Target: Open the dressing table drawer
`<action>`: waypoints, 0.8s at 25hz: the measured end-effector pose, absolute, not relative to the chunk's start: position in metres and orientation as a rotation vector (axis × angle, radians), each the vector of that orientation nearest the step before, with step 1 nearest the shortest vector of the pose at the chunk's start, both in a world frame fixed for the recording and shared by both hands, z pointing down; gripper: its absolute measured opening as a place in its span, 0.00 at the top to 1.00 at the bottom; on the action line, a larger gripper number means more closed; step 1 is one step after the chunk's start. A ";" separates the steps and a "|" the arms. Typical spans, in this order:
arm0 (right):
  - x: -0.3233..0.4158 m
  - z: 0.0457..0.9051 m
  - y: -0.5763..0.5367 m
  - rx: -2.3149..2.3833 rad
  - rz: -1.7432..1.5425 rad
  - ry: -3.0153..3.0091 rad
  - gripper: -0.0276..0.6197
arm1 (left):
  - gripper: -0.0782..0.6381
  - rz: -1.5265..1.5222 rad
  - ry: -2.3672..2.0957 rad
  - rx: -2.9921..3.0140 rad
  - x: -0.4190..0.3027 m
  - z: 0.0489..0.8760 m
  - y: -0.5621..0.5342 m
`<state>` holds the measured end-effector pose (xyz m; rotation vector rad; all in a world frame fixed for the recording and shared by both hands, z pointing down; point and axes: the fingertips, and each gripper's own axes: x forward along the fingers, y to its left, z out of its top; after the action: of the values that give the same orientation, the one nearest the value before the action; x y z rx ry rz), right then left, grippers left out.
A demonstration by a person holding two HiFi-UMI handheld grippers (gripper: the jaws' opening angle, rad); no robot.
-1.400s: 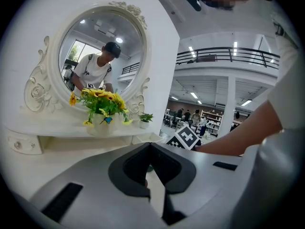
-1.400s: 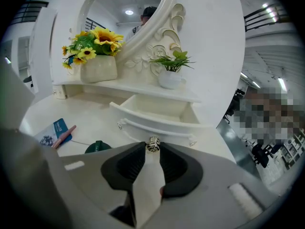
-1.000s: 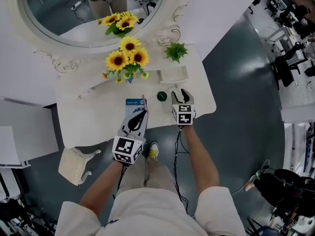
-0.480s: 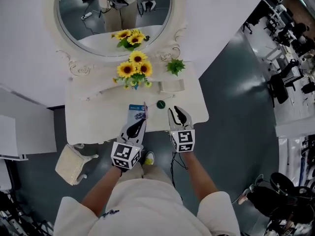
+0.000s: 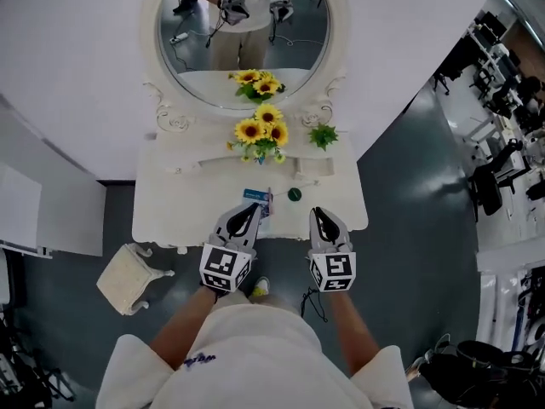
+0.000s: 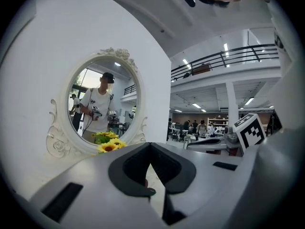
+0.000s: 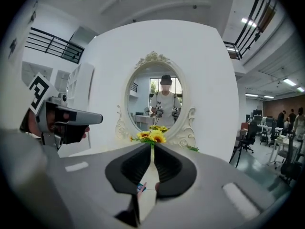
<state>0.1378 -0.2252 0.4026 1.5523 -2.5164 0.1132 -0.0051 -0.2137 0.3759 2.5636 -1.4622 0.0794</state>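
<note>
The white dressing table stands below me under its oval mirror. Its drawer front is hidden beneath the table top. My left gripper hovers over the table's front edge beside a blue booklet; its jaws are shut and empty. My right gripper hangs level with it to the right, near a small green round thing. Its jaws have just been closing and now meet with nothing between them. In the gripper views both the left gripper and the right gripper point at the mirror.
A bunch of sunflowers and a small green plant stand at the back of the table top. A cream stool sits on the grey floor at the table's left front. Desks and chairs crowd the far right.
Both grippers have risen and drawn back from over the table top toward its front edge. The right jaws, open a second ago, have closed. More of the mirror shows now.
</note>
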 end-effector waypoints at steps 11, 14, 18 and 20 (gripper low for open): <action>0.075 0.346 -0.226 1.455 0.120 -2.610 0.94 | 0.88 0.014 -1.654 2.537 -0.060 0.314 -0.191; 0.056 0.339 -0.217 1.420 0.148 -2.658 0.94 | 0.88 0.000 -1.680 2.523 -0.067 0.308 -0.182; 0.028 0.327 -0.199 1.324 0.158 -2.737 0.94 | 0.88 -0.012 -1.731 2.484 -0.082 0.301 -0.167; 0.014 0.320 -0.190 1.266 0.110 -2.762 0.94 | 0.88 -0.018 -1.758 2.468 -0.090 0.300 -0.163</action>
<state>0.0143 -0.1900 0.3201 1.2661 -2.7619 0.1104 -0.0898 -0.1627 0.2999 2.4683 -1.7583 -0.0182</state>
